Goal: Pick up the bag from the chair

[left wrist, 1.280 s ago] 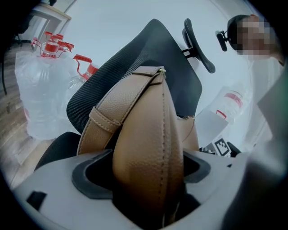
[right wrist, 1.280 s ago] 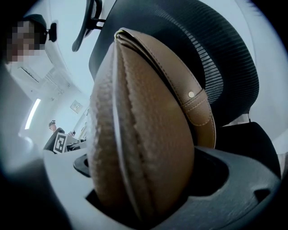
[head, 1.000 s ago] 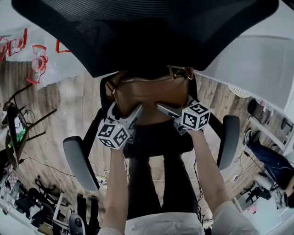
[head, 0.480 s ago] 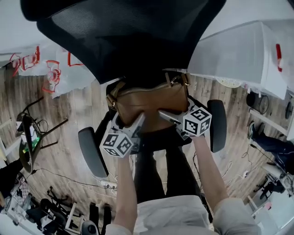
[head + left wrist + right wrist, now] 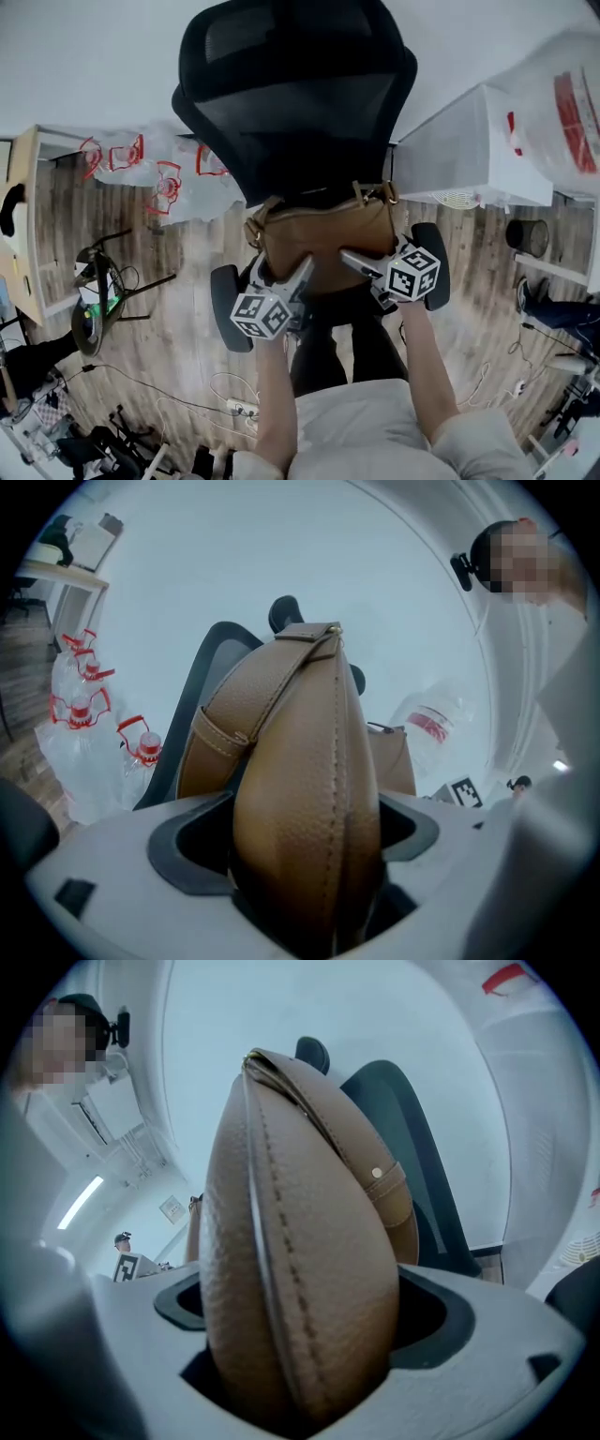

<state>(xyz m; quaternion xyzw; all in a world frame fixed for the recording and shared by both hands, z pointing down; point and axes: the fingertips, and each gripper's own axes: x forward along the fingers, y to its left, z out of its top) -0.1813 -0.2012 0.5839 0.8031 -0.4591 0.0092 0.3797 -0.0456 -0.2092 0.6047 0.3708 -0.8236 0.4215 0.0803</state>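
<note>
A tan leather bag (image 5: pixel 323 236) hangs lifted in front of the black mesh office chair (image 5: pixel 291 103). My left gripper (image 5: pixel 302 270) is shut on the bag's left end, and the bag (image 5: pixel 300 799) fills its jaws in the left gripper view. My right gripper (image 5: pixel 349 258) is shut on the bag's right end, where the stitched bag (image 5: pixel 291 1279) bulges between its jaws. The chair back (image 5: pixel 412 1166) rises behind the bag. The bag's underside and the chair seat are hidden.
The chair's armrests (image 5: pixel 225 307) stand on either side of my arms, the right armrest (image 5: pixel 434 262) close to my right gripper. Clear bags with red print (image 5: pixel 150 173) lie on the wooden floor at the left. A white cabinet (image 5: pixel 469 150) stands at the right, a small trolley (image 5: pixel 98 300) at the far left.
The view has pulled back and up from the chair, which now looks smaller and farther. Both grippers have kept their hold on the bag and carried it along.
</note>
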